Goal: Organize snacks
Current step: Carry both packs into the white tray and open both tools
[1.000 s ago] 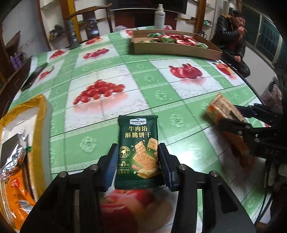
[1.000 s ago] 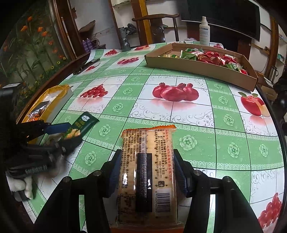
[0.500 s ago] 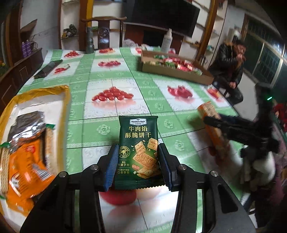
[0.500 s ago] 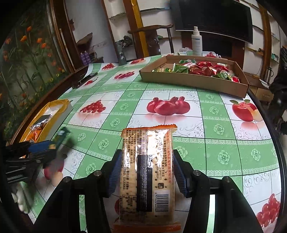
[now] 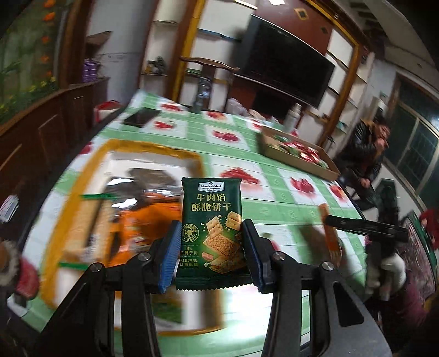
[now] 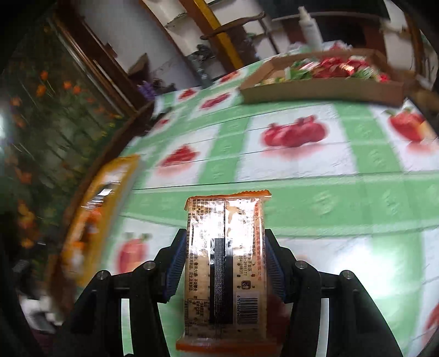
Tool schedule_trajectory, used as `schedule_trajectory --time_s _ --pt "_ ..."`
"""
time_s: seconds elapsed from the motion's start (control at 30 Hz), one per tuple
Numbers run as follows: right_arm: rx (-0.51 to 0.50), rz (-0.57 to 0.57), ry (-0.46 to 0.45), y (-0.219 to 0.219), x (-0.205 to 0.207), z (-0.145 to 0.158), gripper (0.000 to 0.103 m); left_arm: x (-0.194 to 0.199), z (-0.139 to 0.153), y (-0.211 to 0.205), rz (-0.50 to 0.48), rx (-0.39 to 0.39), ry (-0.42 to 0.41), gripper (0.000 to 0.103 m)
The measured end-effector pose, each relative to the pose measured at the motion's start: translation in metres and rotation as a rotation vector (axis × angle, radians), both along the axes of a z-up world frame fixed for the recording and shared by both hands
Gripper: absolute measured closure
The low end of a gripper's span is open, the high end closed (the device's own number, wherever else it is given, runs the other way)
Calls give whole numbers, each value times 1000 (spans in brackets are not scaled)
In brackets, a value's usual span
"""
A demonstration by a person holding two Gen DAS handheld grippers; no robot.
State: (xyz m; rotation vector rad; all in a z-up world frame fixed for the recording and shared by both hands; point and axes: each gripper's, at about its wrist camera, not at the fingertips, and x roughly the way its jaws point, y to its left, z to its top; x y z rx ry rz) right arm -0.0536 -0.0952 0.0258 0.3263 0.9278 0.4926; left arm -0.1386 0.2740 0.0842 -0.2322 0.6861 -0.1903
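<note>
The left gripper (image 5: pixel 211 247) is closed on a dark green Member's Mark cracker packet (image 5: pixel 211 236), its blue ribbed pads (image 5: pixel 170 254) pressing the two long edges at the centre of the left wrist view. The packet is a flat glossy pouch with a zigzag crimped bottom seam, gold Chinese lettering and pictures of square crackers, and it stands upright above the table. Behind it, at centre left, lies a yellow-rimmed tray (image 5: pixel 153 149) with a white floor; it holds a silvery foil pack and orange wrappers, all blurred.

The right gripper (image 6: pixel 223 263) is clamped on an orange-edged cracker sleeve (image 6: pixel 225 263) at the lower centre of the right wrist view. This sleeve is long and clear, showing pale crackers inside, with a dark back seam down its middle, printed text and a barcode near the bottom. The same sleeve shows edge-on at the right of the left wrist view.

A green-and-white fruit-print tablecloth (image 6: pixel 301 192) covers the table. At the upper right of the right wrist view sits a shallow cardboard box (image 6: pixel 323 90) filled with red and green wrapped sweets. A white spray bottle (image 6: pixel 308 24) stands behind it.
</note>
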Motion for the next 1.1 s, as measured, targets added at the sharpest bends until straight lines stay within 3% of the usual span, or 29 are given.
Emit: schedule_trajectory --time_s 0.33,0.63,0.93,1.1 --pt "-26 210 -52 139 0 52 48 -2 -25 53 84 -67 22 60" --pt "-85 352 -49 260 22 56 49 16 -45 79 106 -96 69 60" --pt "-194 310 22 307 81 29 49 21 -48 88 97 -141 55 59" --pt "-264 257 2 323 106 20 46 17 -46 84 93 -140 49 46"
